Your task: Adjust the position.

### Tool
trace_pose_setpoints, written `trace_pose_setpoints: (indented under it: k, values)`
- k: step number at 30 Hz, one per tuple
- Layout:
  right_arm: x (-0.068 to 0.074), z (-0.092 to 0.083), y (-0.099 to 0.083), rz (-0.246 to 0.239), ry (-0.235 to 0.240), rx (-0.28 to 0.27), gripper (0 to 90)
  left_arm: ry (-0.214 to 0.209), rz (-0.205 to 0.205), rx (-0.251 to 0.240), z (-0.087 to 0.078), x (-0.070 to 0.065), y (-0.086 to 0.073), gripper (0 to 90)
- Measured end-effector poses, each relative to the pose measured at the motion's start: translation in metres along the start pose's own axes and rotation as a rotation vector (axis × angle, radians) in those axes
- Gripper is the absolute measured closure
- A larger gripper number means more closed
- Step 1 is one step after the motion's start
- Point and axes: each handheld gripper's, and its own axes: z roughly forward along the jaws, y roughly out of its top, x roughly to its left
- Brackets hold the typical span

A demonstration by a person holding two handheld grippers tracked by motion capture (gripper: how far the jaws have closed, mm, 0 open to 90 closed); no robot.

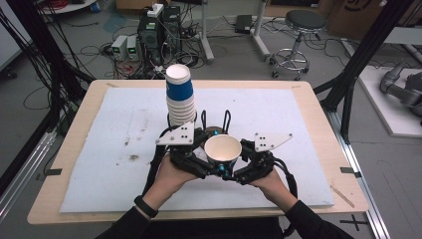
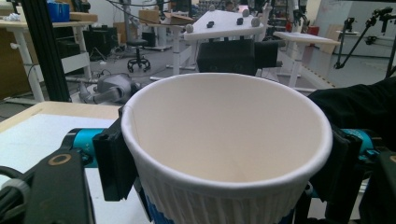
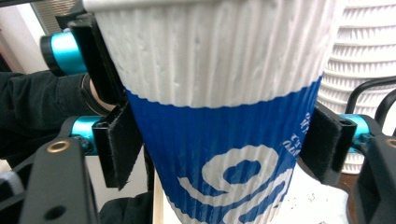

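A white mat (image 1: pixel 124 149) covers the wooden table (image 1: pixel 64 144). On the floor beyond, computer towers (image 1: pixel 159 30) sit at eleven o'clock, a round stool (image 1: pixel 303 22) at one o'clock.

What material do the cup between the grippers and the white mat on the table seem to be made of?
The cup looks like paper: a matte, ribbed white and blue sleeve, a rolled rim and a smooth white inside with a seam. The white mat seems to be foam or felt: dull, slightly rough and stained, though the view leaves this open.
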Motion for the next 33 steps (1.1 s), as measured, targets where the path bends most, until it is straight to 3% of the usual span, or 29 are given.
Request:
trace_pose_setpoints:
  k: [5,10,15,27,33]
  values:
    - [0.000,0.001,-0.001,-0.009,-0.001,0.001,26.3,-0.004,-0.004,0.000,0.000,0.000,-0.001,23.1]
    - [0.000,0.000,0.000,-0.015,-0.002,0.005,26.0,0.003,-0.020,-0.003,0.000,0.001,-0.001,14.9]
    - [0.000,-0.002,0.000,-0.029,-0.005,0.009,26.0,-0.005,-0.035,0.008,-0.004,0.002,0.000,12.2]
    - [-0.004,-0.013,0.003,-0.029,-0.032,-0.007,26.0,0.032,-0.013,0.012,-0.033,0.000,-0.003,12.0]
    - [-0.006,-0.018,0.005,-0.026,-0.038,-0.031,26.0,0.053,-0.021,0.019,-0.036,0.002,-0.013,12.0]
